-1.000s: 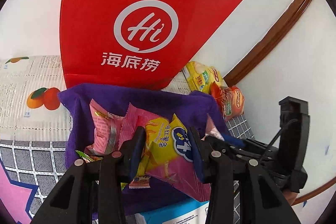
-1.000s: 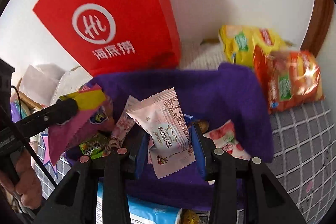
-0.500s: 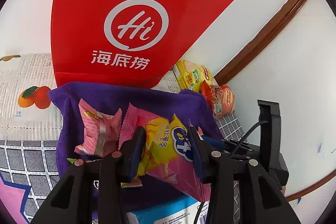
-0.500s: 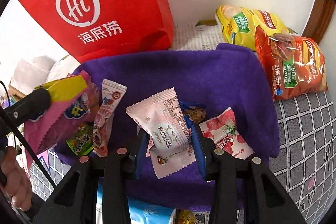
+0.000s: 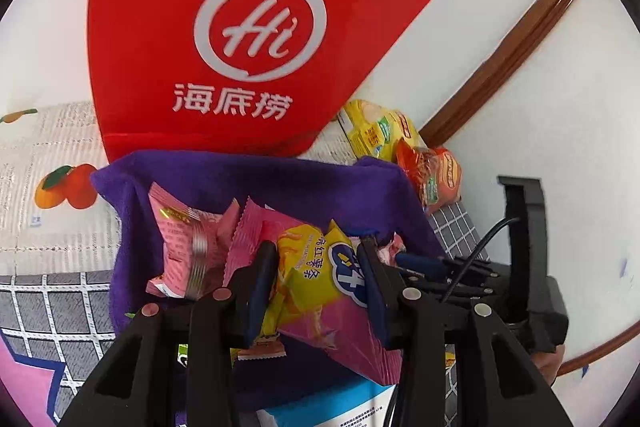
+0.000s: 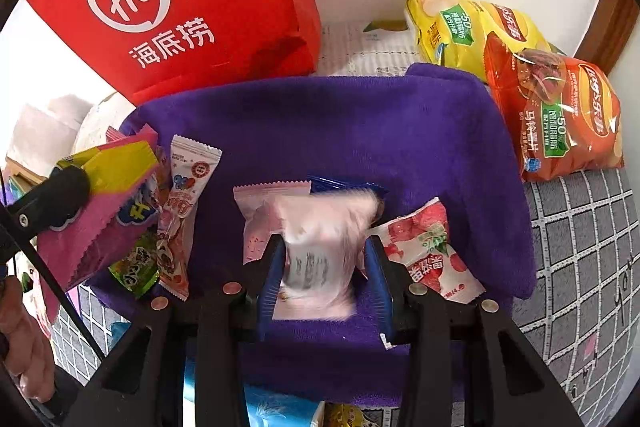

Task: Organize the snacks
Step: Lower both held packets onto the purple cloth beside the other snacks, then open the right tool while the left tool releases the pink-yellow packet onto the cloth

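Pink packet [image 6: 316, 247] between right gripper [image 6: 326, 267]

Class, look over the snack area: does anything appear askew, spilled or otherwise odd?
Nothing is spilled or torn. The pale pink packet between the right gripper fingers is motion-blurred; the jaws have just been opening. Two chip bags lean overlapped beside the purple cloth.

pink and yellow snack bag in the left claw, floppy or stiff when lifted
The pink and yellow snack bag looks floppy: its free end droops past the left claw. Probably light, since a narrow pinch holds it up. The glossy film may slip.
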`<state>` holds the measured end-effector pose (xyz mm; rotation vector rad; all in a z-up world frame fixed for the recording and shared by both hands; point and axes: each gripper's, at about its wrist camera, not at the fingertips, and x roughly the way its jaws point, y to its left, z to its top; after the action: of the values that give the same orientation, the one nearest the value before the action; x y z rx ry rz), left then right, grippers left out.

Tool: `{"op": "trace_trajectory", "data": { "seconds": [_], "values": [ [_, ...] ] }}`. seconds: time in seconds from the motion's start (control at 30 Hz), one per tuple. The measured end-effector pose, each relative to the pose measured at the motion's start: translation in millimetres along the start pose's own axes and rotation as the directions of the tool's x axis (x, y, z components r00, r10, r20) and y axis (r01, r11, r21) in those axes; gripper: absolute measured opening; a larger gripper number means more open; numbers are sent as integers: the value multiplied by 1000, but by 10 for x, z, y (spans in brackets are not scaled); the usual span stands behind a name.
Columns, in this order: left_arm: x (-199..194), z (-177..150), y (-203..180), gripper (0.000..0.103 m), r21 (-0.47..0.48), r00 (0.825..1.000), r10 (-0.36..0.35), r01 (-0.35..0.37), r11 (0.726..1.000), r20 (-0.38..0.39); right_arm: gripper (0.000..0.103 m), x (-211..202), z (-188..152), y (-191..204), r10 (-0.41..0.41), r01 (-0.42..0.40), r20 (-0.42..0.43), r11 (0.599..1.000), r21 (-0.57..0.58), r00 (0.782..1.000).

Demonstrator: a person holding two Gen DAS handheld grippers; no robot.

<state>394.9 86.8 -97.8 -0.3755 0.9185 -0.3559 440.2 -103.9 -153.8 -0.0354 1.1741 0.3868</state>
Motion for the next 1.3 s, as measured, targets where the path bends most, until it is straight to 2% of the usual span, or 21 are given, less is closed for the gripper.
{"op": "trace_trajectory", "data": {
  "seconds": [0.07, 0.27, 0.47, 0.57, 0.63, 0.67, 0.73, 0.9, 1.03, 1.13, 1.23, 1.3],
  "values": [
    [20, 0, -2, 40, 2, 1000, 4, -4, 1000, -2, 55, -56, 7, 10, 2, -2, 14, 1000, -8, 1000],
    [90, -21, 9, 41, 13, 999, 21, -20, 1000, -24, 62, -365, 2, 49, -4, 8, 99, 999, -32, 995],
    [146, -26, -5, 42, 7, 1000, 21, -21, 1000, -20, 62, -586, -60, 121, -28, 44, 195, 996, -79, 980],
    [172, -20, 22, 52, -4, 999, 21, -21, 1000, -40, 62, -622, -77, 154, -41, 63, 217, 993, -96, 975],
    [181, -17, 24, 53, -4, 999, 27, -27, 1000, -45, 62, -616, -79, 158, -52, 75, 223, 993, -95, 973],
    [172, -14, 23, 53, -7, 999, 33, -33, 999, -41, 62, -611, -75, 159, -59, 81, 226, 993, -89, 972],
    [139, -3, 14, 60, -9, 999, 33, -33, 999, -34, 61, -608, -68, 143, -68, 86, 231, 994, -72, 971],
    [-6, 24, 15, 68, -35, 1000, 1, -1, 999, 0, 61, -657, -56, 121, -75, 90, 240, 995, -52, 968],
    [-104, 37, 7, 69, -34, 1000, 0, 1, 999, 10, 61, -755, -75, 131, -47, 62, 251, 997, -51, 967],
    [-181, 41, -23, 69, -26, 1000, -12, 13, 1000, 14, 61, -834, -124, 124, -62, 77, 265, 996, -49, 962],
    [-253, 45, -85, 69, 5, 999, 29, -29, 1000, 32, 61, -919, -233, 48, -74, 85, 281, 996, -29, 957],
    [-281, 45, -126, 69, 20, 999, 34, -35, 999, 32, 61, -940, -346, -56, -85, 87, 260, 996, 4, 962]
  ]
}}
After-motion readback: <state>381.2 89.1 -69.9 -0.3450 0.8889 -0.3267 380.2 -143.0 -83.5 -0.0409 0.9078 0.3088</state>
